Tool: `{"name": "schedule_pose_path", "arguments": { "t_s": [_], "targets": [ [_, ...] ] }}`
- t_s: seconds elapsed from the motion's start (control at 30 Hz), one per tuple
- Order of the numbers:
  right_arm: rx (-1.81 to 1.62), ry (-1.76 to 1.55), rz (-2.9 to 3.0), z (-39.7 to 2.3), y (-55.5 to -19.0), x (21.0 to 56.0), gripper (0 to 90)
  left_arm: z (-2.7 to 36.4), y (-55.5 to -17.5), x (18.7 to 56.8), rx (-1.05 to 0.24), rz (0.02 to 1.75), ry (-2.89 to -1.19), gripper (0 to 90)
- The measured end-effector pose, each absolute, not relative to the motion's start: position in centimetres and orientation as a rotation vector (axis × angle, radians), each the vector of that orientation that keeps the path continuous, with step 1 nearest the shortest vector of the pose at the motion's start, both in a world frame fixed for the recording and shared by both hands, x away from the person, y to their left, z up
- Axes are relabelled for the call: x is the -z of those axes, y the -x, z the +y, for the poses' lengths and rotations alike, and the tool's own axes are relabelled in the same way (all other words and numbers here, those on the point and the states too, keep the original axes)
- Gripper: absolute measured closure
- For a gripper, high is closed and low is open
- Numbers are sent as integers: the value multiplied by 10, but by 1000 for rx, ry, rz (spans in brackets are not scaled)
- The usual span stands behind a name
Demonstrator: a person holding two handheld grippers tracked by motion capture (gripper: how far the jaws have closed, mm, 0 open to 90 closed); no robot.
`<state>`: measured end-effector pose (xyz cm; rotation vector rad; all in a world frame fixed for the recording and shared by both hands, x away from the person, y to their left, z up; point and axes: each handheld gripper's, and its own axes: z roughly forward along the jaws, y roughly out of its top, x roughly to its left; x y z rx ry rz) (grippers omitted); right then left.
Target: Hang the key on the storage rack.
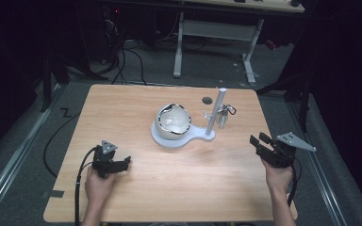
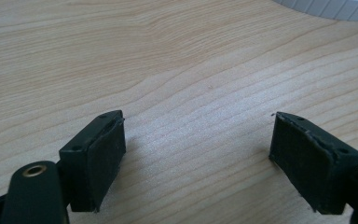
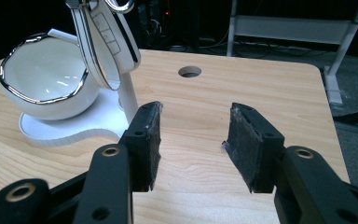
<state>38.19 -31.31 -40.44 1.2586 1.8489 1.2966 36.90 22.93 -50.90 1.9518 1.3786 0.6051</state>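
Both grippers — left gripper [image 1: 122, 164], right gripper [image 1: 259, 140] — rest with jaws apart, empty, flanking white bowl [image 1: 173, 120] and key fob [image 1: 223, 116] on stand [image 1: 215, 113].

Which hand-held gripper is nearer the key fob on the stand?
The right hand-held gripper. It sits at the table's right edge, jaws open, pointing toward the key fob; the left hand-held gripper lies farther off, beyond the bowl.

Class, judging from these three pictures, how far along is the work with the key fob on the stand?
Nothing looks done: the key fob hangs on the white stand beside the white bowl. In hand: the right gripper points at the stand, jaws open and empty, apart from the fob. The left gripper rests open near the table edge. Probably left: reaching and gripping the fob.
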Motion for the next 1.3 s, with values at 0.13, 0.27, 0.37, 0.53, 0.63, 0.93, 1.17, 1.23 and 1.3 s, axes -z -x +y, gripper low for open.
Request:
{"name": "schedule_pose_path", "arguments": {
  "t_s": [0.13, 0.27, 0.37, 0.53, 0.63, 0.93, 1.17, 1.23, 1.3],
  "targets": [
    [-1296, -1273, 1852, -315, -382, 409, 541, 229, -369, 509, -605, 1378, -1952, 186],
    [-1294, -1282, 1863, -314, -381, 414, 542, 229, -369, 509, -605, 1378, -1951, 186],
    [-1286, -1293, 1871, -314, -381, 418, 543, 229, -369, 509, -605, 1379, -1951, 186],
    [-1280, -1307, 1879, -313, -381, 424, 544, 229, -369, 509, -605, 1379, -1951, 186],
    [-1275, -1314, 1882, -313, -381, 426, 544, 229, -369, 509, -605, 1379, -1952, 186],
    [-1238, -1327, 1899, -310, -384, 437, 544, 229, -369, 509, -605, 1379, -1951, 186],
    [-1211, -1353, 1915, -309, -387, 448, 545, 229, -369, 509, -605, 1378, -1951, 186],
    [-1202, -1349, 1920, -307, -388, 449, 545, 229, -369, 509, -605, 1378, -1952, 186],
    [-1195, -1346, 1926, -306, -389, 450, 545, 229, -369, 509, -605, 1379, -1952, 186]
  ]
}}
